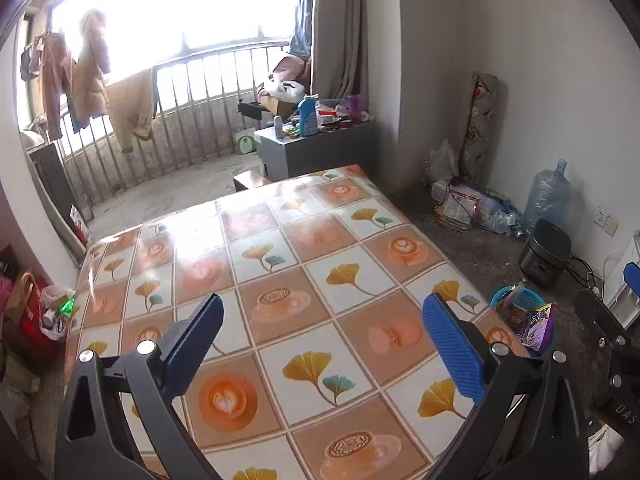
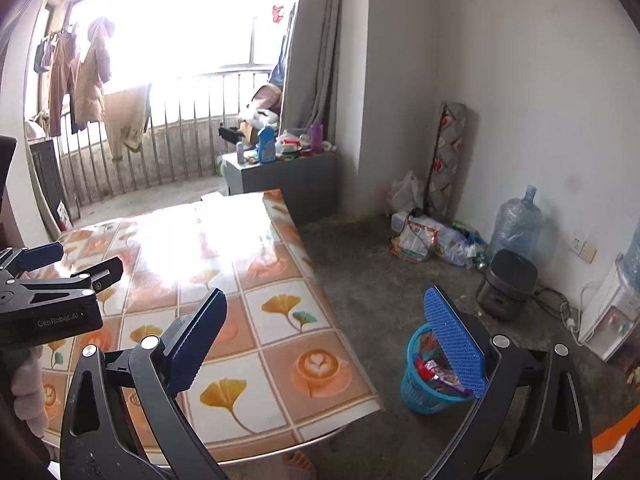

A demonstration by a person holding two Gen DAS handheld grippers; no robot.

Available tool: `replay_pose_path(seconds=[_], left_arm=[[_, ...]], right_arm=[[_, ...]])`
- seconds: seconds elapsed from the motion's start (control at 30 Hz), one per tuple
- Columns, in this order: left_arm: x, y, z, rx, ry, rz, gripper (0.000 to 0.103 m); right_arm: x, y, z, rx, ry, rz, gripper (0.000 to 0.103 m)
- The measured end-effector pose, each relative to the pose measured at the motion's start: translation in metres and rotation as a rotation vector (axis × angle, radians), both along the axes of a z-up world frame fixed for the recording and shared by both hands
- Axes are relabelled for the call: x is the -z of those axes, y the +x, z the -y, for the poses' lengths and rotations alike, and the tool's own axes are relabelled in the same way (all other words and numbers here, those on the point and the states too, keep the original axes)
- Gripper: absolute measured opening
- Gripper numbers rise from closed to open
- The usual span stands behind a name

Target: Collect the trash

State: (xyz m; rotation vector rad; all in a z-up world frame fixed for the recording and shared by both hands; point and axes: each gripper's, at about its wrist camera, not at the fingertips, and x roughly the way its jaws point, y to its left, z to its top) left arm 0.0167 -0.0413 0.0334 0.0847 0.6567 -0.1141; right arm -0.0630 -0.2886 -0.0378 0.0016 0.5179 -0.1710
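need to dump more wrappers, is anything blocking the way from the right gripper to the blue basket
Nothing visible does. The right gripper is open and empty, and the blue trash basket sits on bare floor just past the table's corner, its top open and already full of wrappers.

Bright daylight floods through a railed window (image 1: 180, 20) onto a patterned table (image 1: 280, 248), grey concrete floor (image 2: 380, 272), white walls (image 2: 520, 80).

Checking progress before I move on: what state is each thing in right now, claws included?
Left claw: open, nothing between its pads, over the table.
Right claw: open, holding nothing.
Table: patterned cloth on top, no trash visible on it.
Blue waste basket: upright on the floor beside the table, stuffed with wrappers.
Water jug: standing upright against the wall.
Curtain: drawn aside.
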Motion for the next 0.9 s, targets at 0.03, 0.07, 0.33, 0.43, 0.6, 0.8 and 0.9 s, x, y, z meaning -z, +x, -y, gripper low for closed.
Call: replay_pose_path(seconds=[0.03, 0.07, 0.33, 0.43, 0.6, 0.8, 0.9], left_arm=[[0.010, -0.004, -0.003, -0.025, -0.002, -0.025, 0.098], [0.020, -0.007, -0.005, -0.040, -0.001, -0.057, 0.098], [0.067, -0.010, 0.008, -0.017, 0.084, -0.224, 0.098], [0.068, -0.006, 0.007, -0.026, 0.074, -0.223, 0.098], [0.071, -0.002, 0.010, -0.018, 0.067, -0.248, 0.098], [0.071, -0.001, 0.015, -0.004, 0.073, -0.253, 0.098], [0.072, -0.001, 0.017, 0.000, 0.073, -0.259, 0.098]], right_arm=[[0.006, 0.000, -0.002, 0.001, -0.003, -0.033, 0.095], [0.013, 0.001, -0.004, 0.004, -0.009, -0.073, 0.095], [0.070, -0.003, -0.015, 0.083, -0.038, -0.343, 0.095], [0.073, -0.006, -0.011, 0.121, -0.047, -0.369, 0.095], [0.075, -0.012, 0.000, 0.180, -0.068, -0.392, 0.095], [0.079, -0.014, 0.006, 0.206, -0.066, -0.409, 0.095], [0.080, -0.014, 0.006, 0.207, -0.063, -0.410, 0.095]])
